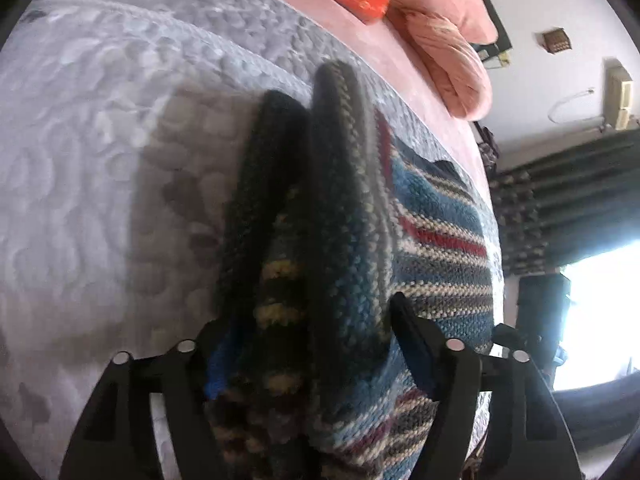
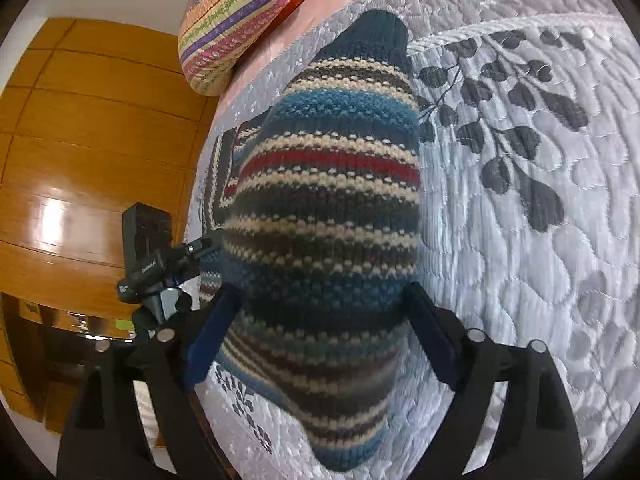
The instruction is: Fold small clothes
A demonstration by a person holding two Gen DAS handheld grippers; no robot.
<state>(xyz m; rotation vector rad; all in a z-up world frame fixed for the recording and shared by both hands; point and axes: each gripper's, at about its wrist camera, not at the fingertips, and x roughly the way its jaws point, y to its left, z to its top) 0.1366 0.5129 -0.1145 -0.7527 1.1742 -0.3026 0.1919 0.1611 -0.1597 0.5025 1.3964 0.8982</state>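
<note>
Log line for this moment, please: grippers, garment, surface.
left gripper: shut on striped knit sweater | right gripper: shut on sweater | sweater: bunched, lifted | surface: grey quilted bedspread

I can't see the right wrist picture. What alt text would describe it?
A striped knitted garment in blue, cream, red and brown fills the view, bunched between the two fingers of the right tool. It is over a grey quilted bedspread with a dark leaf pattern. A striped pillow and wooden panelling lie behind.
</note>
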